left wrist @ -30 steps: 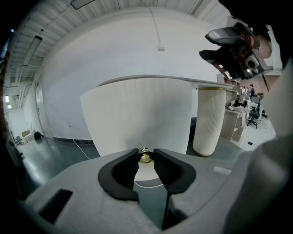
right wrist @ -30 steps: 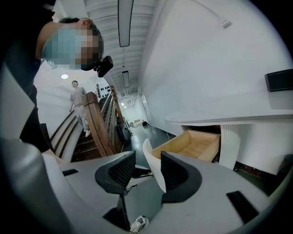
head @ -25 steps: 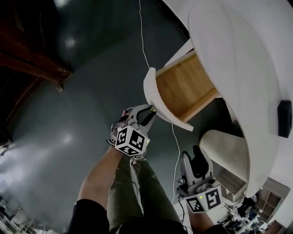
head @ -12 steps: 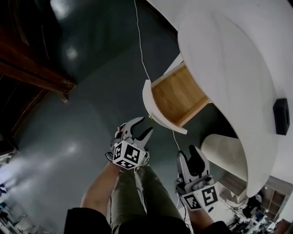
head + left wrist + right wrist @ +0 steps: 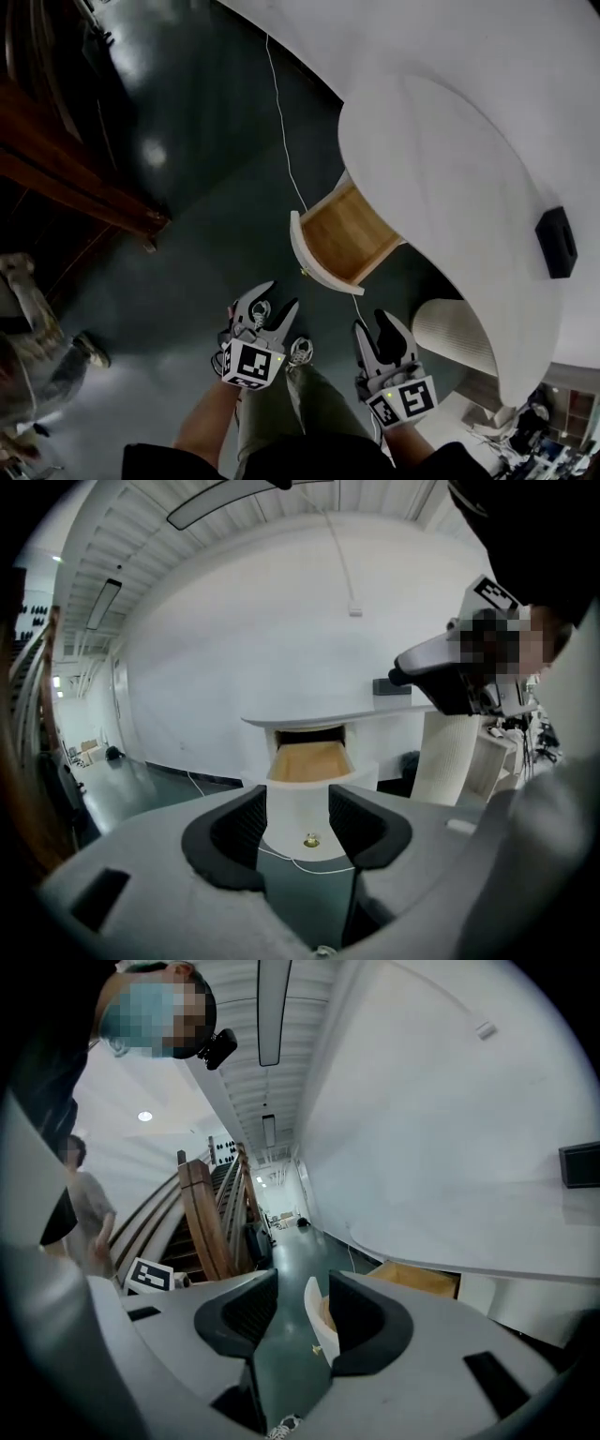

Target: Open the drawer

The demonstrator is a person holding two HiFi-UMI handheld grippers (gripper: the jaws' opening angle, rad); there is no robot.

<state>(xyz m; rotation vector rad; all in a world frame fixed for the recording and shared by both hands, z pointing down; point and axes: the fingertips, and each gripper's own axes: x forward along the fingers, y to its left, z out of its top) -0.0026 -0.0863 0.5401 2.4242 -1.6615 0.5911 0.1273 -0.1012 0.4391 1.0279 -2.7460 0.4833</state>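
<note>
Well, on the head view the drawer [image 5: 342, 234] stands pulled out under the white desk [image 5: 450, 159]. Left gripper view: the jaws of my left gripper [image 5: 298, 810] have just been opening, with nothing between them. Right gripper view: my right gripper [image 5: 302, 1309] gapes wide, empty.

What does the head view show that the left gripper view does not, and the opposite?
Only the head view: the person's legs and the marker cube on the left gripper. Only the left gripper view: the ceiling lamp and the dark slot behind the drawer. Both: the pulled-out drawer, the black box on the white desk top, and the left gripper's jaws, which have just been opening, nothing between them.
</note>
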